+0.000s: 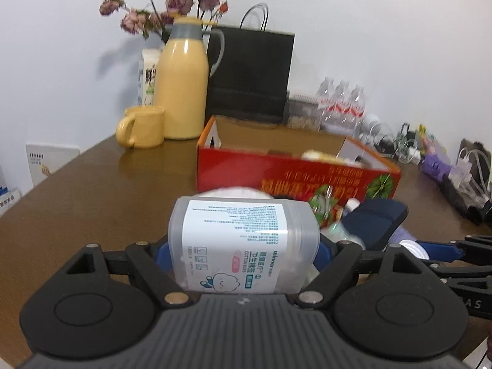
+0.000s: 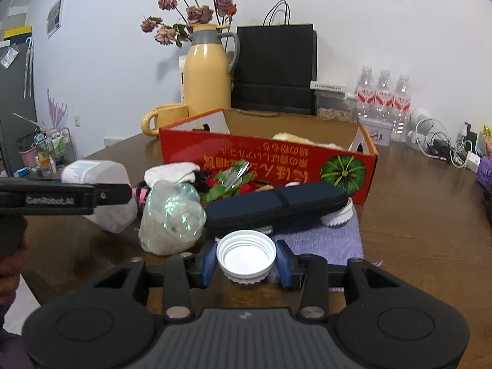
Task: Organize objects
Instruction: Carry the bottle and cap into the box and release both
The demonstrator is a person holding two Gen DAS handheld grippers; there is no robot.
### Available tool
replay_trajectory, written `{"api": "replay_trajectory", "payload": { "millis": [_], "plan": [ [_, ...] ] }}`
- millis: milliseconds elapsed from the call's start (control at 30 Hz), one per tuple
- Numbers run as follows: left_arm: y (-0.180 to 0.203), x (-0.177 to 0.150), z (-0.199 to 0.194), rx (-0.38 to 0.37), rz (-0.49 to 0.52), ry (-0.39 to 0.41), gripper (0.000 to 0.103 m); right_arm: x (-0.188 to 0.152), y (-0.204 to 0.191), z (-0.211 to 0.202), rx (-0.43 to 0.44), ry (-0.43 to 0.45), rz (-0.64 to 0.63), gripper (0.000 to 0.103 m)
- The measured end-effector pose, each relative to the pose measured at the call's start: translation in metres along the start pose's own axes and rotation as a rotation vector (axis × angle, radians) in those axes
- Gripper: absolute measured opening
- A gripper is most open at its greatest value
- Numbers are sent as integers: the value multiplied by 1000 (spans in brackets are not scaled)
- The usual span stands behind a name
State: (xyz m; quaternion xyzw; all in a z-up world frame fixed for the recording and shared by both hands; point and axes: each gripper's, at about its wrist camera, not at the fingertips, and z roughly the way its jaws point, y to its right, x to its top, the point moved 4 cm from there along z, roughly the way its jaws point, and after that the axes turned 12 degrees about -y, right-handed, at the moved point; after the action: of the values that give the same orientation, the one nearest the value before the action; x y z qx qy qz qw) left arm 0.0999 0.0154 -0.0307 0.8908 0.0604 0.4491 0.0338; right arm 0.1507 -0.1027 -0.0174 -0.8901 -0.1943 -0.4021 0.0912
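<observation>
Left gripper point(image 1: 243, 253) clamps the clear plastic cotton-swab tub point(image 1: 243, 240), long axis pointing ahead toward the red cardboard box point(image 1: 295, 172). Right gripper point(image 2: 246, 259) pinches a white ribbed bottle cap point(image 2: 246, 255), box straight ahead too.

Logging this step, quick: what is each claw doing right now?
Left claw: closed on the cotton swab container.
Right claw: closed on a white cap.
</observation>
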Motion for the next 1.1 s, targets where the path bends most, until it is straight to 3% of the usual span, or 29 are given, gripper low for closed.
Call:
{"api": "replay_trajectory", "payload": {
  "millis": [267,567,867,1100],
  "plan": [
    [12,48,-5,-23,25,107,84,37,7,-8,-25,97,-25,39],
    [31,115,30,-34,34,170,84,106,26,14,-56,200,-33,39],
    [46,167,94,-17,12,141,84,175,57,66,-89,225,2,39],
    [49,190,157,39,-9,62,84,208,86,131,-140,123,37,39]
  ]
}}
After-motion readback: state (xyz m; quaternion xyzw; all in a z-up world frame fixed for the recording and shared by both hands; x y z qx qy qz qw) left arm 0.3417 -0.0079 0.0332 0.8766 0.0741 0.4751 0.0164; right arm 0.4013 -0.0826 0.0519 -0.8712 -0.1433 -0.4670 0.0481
